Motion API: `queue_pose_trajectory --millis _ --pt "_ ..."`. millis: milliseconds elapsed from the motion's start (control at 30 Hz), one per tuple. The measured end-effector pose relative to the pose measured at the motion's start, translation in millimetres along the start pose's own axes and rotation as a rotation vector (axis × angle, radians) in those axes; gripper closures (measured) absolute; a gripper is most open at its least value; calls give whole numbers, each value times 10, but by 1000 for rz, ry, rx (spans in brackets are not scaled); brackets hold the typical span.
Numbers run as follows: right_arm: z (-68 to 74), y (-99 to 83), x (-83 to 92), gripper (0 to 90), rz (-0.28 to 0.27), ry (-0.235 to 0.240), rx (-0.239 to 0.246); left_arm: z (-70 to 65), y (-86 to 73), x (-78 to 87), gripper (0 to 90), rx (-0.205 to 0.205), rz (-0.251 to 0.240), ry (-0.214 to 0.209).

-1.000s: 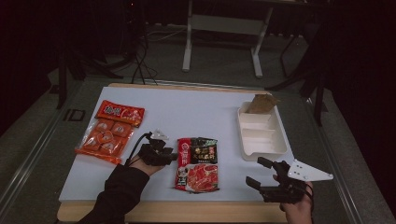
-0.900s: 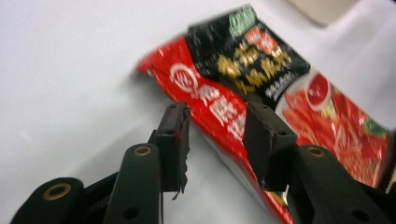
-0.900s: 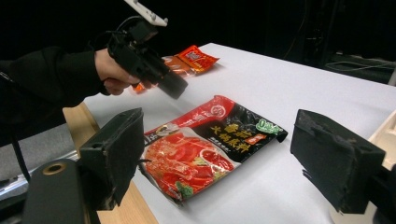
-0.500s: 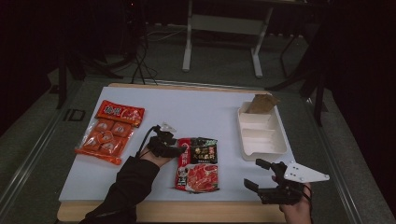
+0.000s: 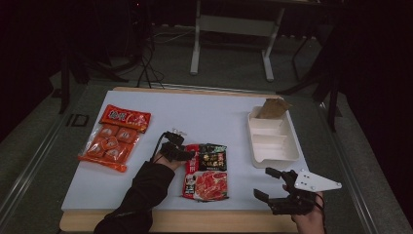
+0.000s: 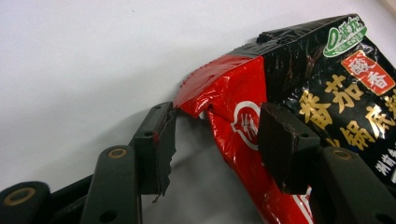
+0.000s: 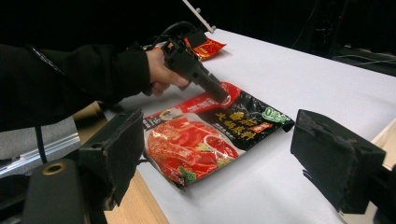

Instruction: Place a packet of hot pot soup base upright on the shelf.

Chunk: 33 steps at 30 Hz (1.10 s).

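A red and black hotpot-base packet [image 5: 207,170] lies flat near the table's front edge. My left gripper [image 5: 190,155] is at the packet's top left corner. In the left gripper view its jaws stand open on either side of the crumpled red corner [image 6: 219,88], one jaw on the white sheet and the other over the packet [image 6: 327,93]. My right gripper [image 5: 262,182] hovers open at the front right, apart from the packet. The right gripper view looks between its wide jaws at the packet [image 7: 205,140] and at the left gripper [image 7: 219,95] resting on its far corner.
A white compartment tray [image 5: 272,141] stands at the right with a brown paper piece [image 5: 272,108] at its far end. Two orange snack packets [image 5: 108,146] [image 5: 125,118] lie at the left. The white sheet [image 5: 204,114] ends at the wooden front edge [image 5: 195,222].
My left gripper has moved right, from beside the packet to its top left corner. The right gripper has shifted slightly and stays open.
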State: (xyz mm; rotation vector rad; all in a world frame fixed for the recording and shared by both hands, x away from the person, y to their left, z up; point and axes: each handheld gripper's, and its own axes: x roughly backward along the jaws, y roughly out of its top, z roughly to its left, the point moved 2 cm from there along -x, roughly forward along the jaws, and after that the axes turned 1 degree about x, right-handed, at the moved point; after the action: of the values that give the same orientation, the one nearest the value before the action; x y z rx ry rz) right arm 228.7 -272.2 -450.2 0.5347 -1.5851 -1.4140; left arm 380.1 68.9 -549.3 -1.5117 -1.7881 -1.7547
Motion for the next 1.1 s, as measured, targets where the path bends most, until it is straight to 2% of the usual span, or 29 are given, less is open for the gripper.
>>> queue_pose_trajectory --millis 67,133,200,267,300,367,400,467,500,567,600,667,767,800,867,933,967,1067,1100 --pt "-1 -1 0 174 2 1 1 -10 -14 -7 535 -25 -2 9" --pt "-2 -5 -7 174 3 4 -1 -55 -15 -12 630 -30 12 4" --pt "0 -10 -18 174 10 7 -1 -131 -2 -28 687 -71 33 41" --pt "5 -11 -30 174 13 14 -2 -154 11 -32 738 -82 46 56" --pt "6 -12 -34 174 13 16 -4 -180 26 -45 755 -96 56 81" --pt "8 -12 -37 174 13 17 -4 -180 26 -45 771 -96 56 81" --pt "10 -12 -39 174 13 19 -6 -179 37 -52 794 -95 62 68" --pt "11 -14 -42 174 12 19 -4 -211 39 -47 820 -103 52 76" --pt "10 -16 -42 174 12 20 -4 -240 41 -45 830 -120 46 85" --pt "9 -19 -42 174 13 21 -7 -240 41 -45 845 -120 46 85" --pt "-2 -17 -42 174 9 22 -14 -300 69 -19 865 -143 21 69" --pt "-12 -10 -39 174 6 21 -16 -314 89 30 871 -134 -6 48" --pt "-14 -7 -40 174 4 21 -12 -330 100 69 872 -136 -21 42" --pt "-15 -11 -45 176 8 19 -11 -336 116 114 874 -139 -33 21" --pt "-14 -15 -48 179 10 12 -9 -339 133 163 874 -117 -53 -5" --pt "-20 -11 -32 180 -3 -11 -7 -344 144 186 876 -114 -57 -16" --pt "-20 -6 -21 180 -7 -14 -11 -371 157 235 876 -112 -80 -30" --pt "6 4 -14 180 -12 -54 46 -409 175 320 879 -102 -118 -66" --pt "6 4 -14 180 -12 -54 46 -409 175 320 879 -102 -118 -66"
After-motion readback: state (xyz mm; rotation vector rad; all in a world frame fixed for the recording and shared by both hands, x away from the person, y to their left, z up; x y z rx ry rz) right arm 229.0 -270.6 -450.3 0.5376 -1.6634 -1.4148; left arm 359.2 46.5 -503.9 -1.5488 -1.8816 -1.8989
